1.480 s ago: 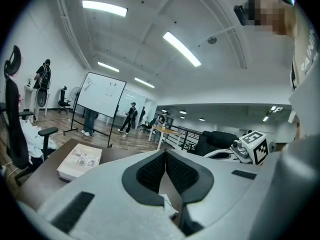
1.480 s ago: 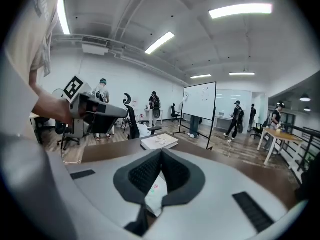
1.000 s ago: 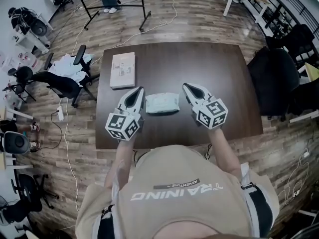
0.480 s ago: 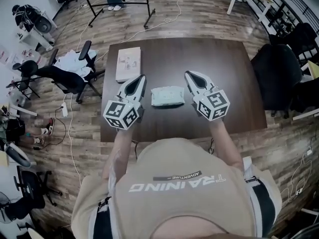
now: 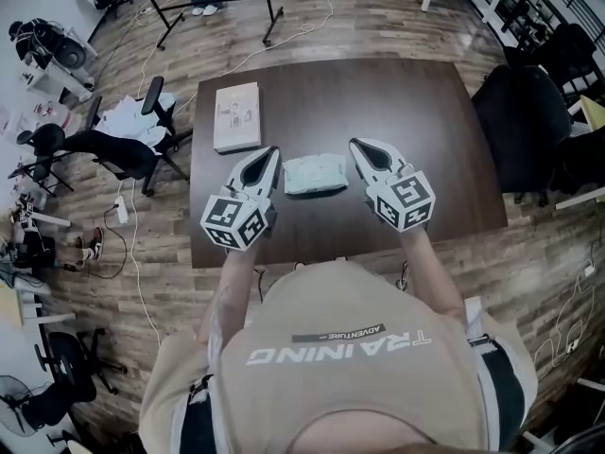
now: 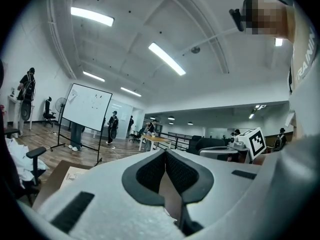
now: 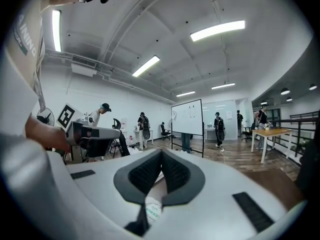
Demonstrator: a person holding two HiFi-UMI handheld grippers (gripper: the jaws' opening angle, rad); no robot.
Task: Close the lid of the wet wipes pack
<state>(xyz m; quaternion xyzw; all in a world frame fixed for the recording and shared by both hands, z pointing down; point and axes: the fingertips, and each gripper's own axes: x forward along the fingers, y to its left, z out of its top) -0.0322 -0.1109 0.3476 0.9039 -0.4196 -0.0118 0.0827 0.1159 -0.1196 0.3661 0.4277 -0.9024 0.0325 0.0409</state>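
**Operator:** Location of the wet wipes pack (image 5: 315, 174)?

**Technician:** Flat on the dark brown table (image 5: 416, 102), toward its near edge, directly between the left gripper (image 5: 271, 151) and the right gripper (image 5: 356, 145). Just beside both, touching neither.

**Operator:** Jaw condition?

**Technician:** Closed tip to tip on both tools. Ribbed black pads meeting, nothing clamped between them.

**Operator:** Appearance of the pack?

**Technician:** Pale mint green, oblong, puffy, with crimped short ends. Lid too small to resolve from above; possibly raised, not confirmed.

**Operator:** Expected handling?

**Technician:** Judged light, soft and yielding. Film wrapper probably slippery, contents compressible. Prone to sliding on the smooth tabletop under any sideways push. Only stiff part: the plastic flap lid on the top face.

**Operator:** Recommended hold?

**Technician:** Steady one short end with one gripper, pressing down lightly rather than squeezing. Press the flap with the closed tip of the other gripper, straight down at the free edge, until seated. Avoid pinching the film body: risk of buckling the wrapper and shifting the lid frame.

**Operator:** Other items nearby?

**Technician:** A flat pale box (image 5: 236, 116) at the far left of the table, well apart from the pack. Not needed for this step.
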